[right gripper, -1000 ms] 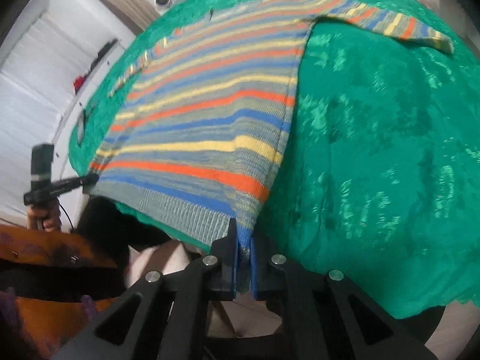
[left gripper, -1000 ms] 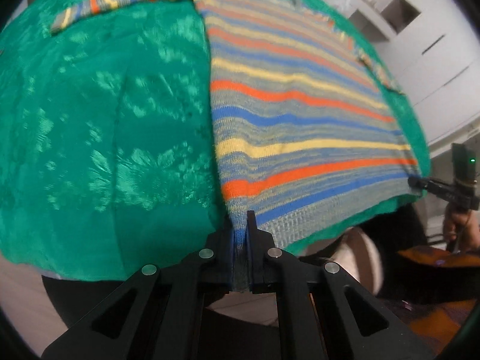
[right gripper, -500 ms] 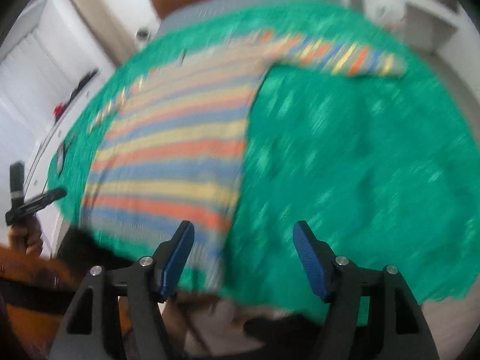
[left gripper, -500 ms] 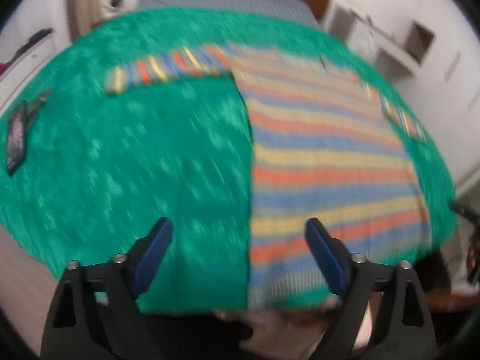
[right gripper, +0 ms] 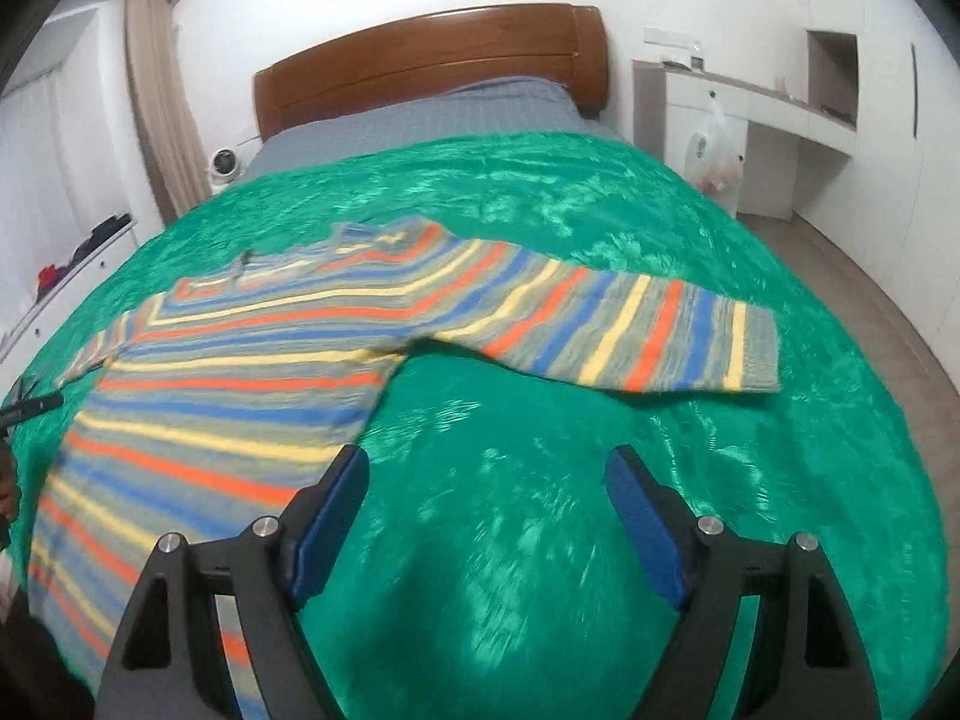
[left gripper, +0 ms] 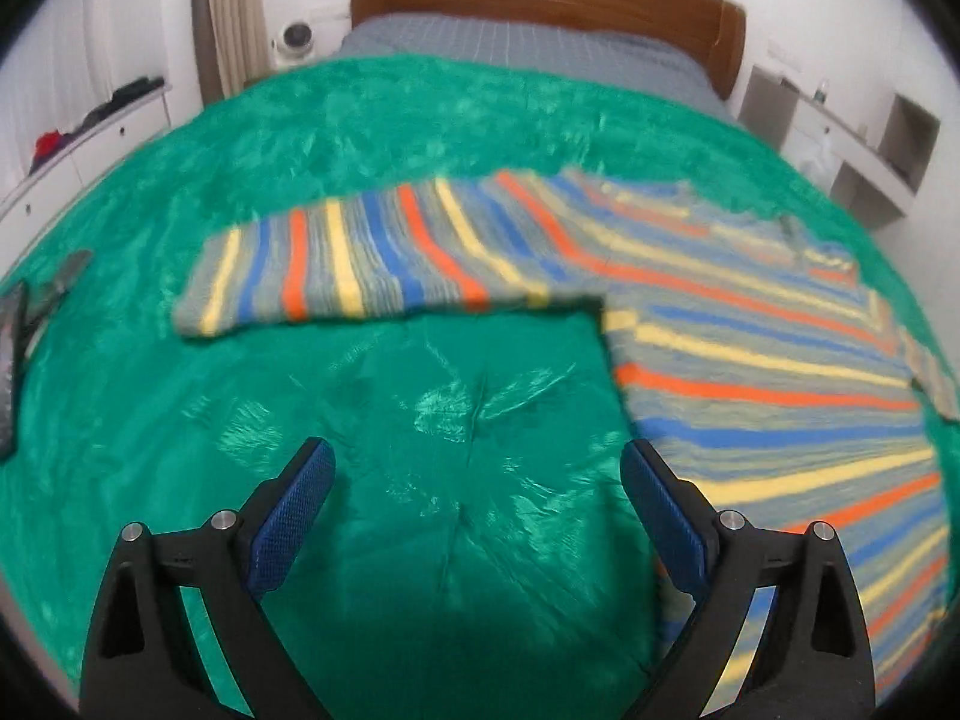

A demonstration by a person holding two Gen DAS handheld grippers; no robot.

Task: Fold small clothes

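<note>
A striped sweater (left gripper: 750, 372) in orange, blue, yellow and grey lies flat on a green bedspread (left gripper: 420, 420). Its left sleeve (left gripper: 360, 264) stretches out to the left in the left wrist view. In the right wrist view the sweater's body (right gripper: 228, 396) lies to the left and its right sleeve (right gripper: 630, 330) stretches out to the right. My left gripper (left gripper: 474, 492) is open and empty above the green cloth, just left of the sweater's side edge. My right gripper (right gripper: 486, 498) is open and empty, just right of the sweater's other side edge.
The bed has a wooden headboard (right gripper: 432, 60) and a grey sheet (left gripper: 528, 54) beyond the green spread. A dark object (left gripper: 12, 354) lies on the spread at far left. White shelves (right gripper: 780, 120) stand to the right, drawers (left gripper: 78, 144) to the left.
Both grippers let go of the sweater's bottom hem corners, opened wide, and moved up over the bed. The sweater now lies flat.
</note>
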